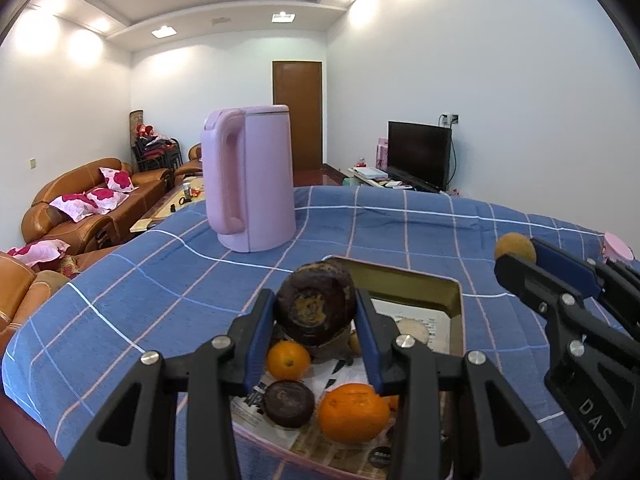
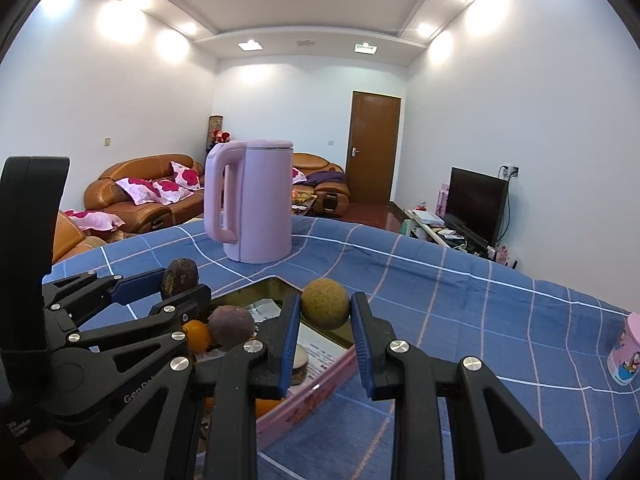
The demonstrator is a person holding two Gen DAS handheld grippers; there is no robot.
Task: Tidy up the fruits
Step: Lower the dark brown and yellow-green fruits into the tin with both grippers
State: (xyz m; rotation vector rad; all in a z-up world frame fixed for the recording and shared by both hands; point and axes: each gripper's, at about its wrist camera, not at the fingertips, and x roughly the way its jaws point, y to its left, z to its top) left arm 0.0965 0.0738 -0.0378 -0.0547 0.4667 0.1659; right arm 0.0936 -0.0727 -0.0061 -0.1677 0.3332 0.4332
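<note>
left gripper: closest thing to the lens, clenched on a dark wrinkly fruit held up over the tin, looks like it's being carried rather than parked

right gripper: fingers pinching a round tan fruit, lifted above the tin's far-right corner, so I'd guess both hands are mid-sort

tin: shallow box on the near part of the table, gold inner wall, paper lining. It's the collecting spot, as far as I can tell

oranges: one big at the near edge of the tin, one smaller further in, both sitting loose

second dark fruit: just beside the big orange, inside the tin

kettle: pink, upright, near the far edge of the table, well clear of the action

pink cup: by the right edge, out of the way

what's left: both held fruits need a home
</note>
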